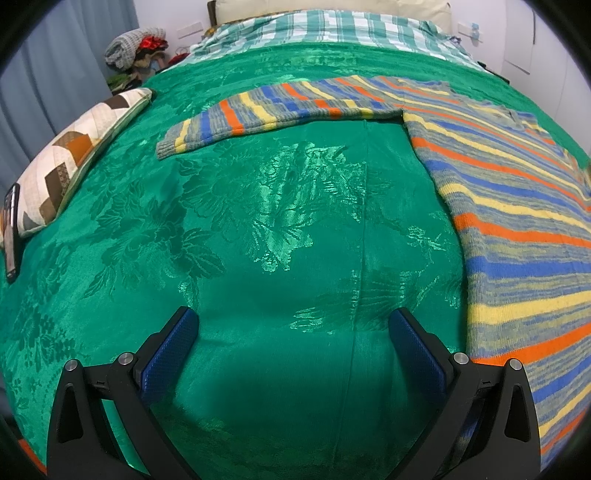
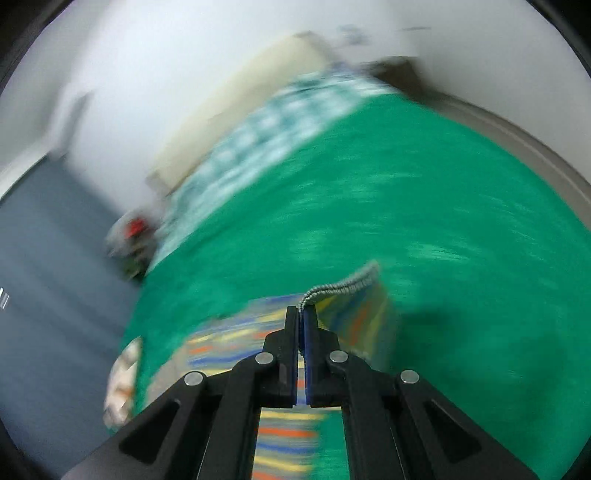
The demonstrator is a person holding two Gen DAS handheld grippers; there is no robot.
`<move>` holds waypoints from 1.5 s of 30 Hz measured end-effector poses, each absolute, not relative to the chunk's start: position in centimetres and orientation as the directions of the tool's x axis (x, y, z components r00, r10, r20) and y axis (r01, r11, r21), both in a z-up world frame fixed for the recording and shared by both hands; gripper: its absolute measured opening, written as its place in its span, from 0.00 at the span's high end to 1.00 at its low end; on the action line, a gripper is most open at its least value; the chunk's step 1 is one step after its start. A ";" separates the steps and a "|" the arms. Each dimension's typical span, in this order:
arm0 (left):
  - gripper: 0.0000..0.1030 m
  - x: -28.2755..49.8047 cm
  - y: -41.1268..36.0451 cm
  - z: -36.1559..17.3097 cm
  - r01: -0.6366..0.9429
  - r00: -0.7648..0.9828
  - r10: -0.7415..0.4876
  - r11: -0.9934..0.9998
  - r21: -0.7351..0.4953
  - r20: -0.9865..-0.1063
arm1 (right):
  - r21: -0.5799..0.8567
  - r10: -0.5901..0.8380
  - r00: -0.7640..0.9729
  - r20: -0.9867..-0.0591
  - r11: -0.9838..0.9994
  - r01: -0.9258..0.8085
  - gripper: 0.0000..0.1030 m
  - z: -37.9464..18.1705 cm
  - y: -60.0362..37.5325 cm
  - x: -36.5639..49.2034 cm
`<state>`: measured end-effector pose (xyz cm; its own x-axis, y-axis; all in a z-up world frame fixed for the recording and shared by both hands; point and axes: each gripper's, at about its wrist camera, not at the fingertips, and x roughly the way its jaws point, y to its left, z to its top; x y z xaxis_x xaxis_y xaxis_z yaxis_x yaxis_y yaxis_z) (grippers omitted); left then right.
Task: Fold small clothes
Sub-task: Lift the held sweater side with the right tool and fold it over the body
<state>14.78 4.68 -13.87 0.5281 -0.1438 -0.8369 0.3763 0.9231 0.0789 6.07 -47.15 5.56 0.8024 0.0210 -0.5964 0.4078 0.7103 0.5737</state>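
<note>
A striped knit sweater point(image 1: 517, 206) in blue, yellow, orange and grey lies flat on the green bedspread point(image 1: 258, 240), one sleeve point(image 1: 258, 114) stretched out to the left. My left gripper point(image 1: 293, 328) hovers over bare bedspread just left of the sweater's body, jaws wide apart with nothing between them. In the blurred right wrist view, my right gripper point(image 2: 302, 314) is shut on the grey ribbed cuff point(image 2: 343, 286) of the sweater's other sleeve, lifted off the bed, with striped knit point(image 2: 284, 435) hanging below.
A patchwork pillow point(image 1: 74, 155) and a phone point(image 1: 11, 232) lie at the bed's left edge. A checked blanket point(image 1: 332, 29) covers the far end. A heap of clothes point(image 1: 136, 48) sits by the curtain at the back left.
</note>
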 end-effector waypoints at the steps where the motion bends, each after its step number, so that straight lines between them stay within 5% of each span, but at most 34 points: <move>1: 0.00 14.8 4.7 -13.9 0.377 0.527 -0.144 0.923 0.078 -0.837 | 0.569 0.059 0.806 -0.589 0.738 0.362 0.98 6.6 -45.5 8.0; 8: 0.00 14.8 4.7 -13.8 0.378 0.527 -0.146 0.922 0.078 -0.837 | 0.538 0.267 0.730 -0.630 0.827 0.162 0.92 4.9 -33.3 21.8; 11: 0.00 14.9 4.7 -13.8 0.379 0.527 -0.146 0.922 0.077 -0.837 | 0.614 0.357 0.674 -0.647 0.768 0.183 0.45 1.5 -32.2 24.5; 15: 0.00 15.0 4.7 -13.9 0.379 0.527 -0.145 0.922 0.079 -0.837 | 0.719 0.366 0.741 -0.563 0.658 0.221 0.44 -0.5 -35.2 23.0; 22: 0.00 15.0 4.7 -13.9 0.380 0.529 -0.144 0.921 0.081 -0.836 | 0.672 0.392 0.576 -0.717 0.608 0.423 0.45 -7.8 -39.4 20.9; 25: 0.00 15.1 4.7 -14.0 0.381 0.531 -0.145 0.921 0.082 -0.835 | 0.498 0.307 0.403 -0.862 0.656 0.567 0.69 -11.9 -40.6 18.6; 26: 0.00 15.1 4.7 -14.0 0.381 0.532 -0.145 0.921 0.083 -0.834 | 0.414 0.247 0.343 -0.906 0.685 0.599 1.00 -12.6 -41.1 17.8; 30: 0.00 15.0 4.6 -14.1 0.381 0.534 -0.143 0.921 0.086 -0.833 | 0.303 0.096 0.343 -0.934 0.721 0.623 0.91 -10.3 -41.9 15.8; 36: 0.00 14.8 4.6 -14.1 0.379 0.540 -0.143 0.921 0.088 -0.830 | 0.428 0.214 0.435 -0.874 0.763 0.484 0.72 -9.1 -38.7 16.0; 41: 0.00 14.6 4.7 -14.1 0.380 0.540 -0.144 0.921 0.087 -0.829 | 0.232 0.070 0.304 -0.950 0.811 0.537 0.91 -11.3 -37.7 14.8; 45: 0.00 14.5 4.6 -14.1 0.380 0.539 -0.142 0.921 0.089 -0.830 | 0.180 -0.018 0.370 -0.929 0.851 0.493 0.83 -8.0 -35.5 13.1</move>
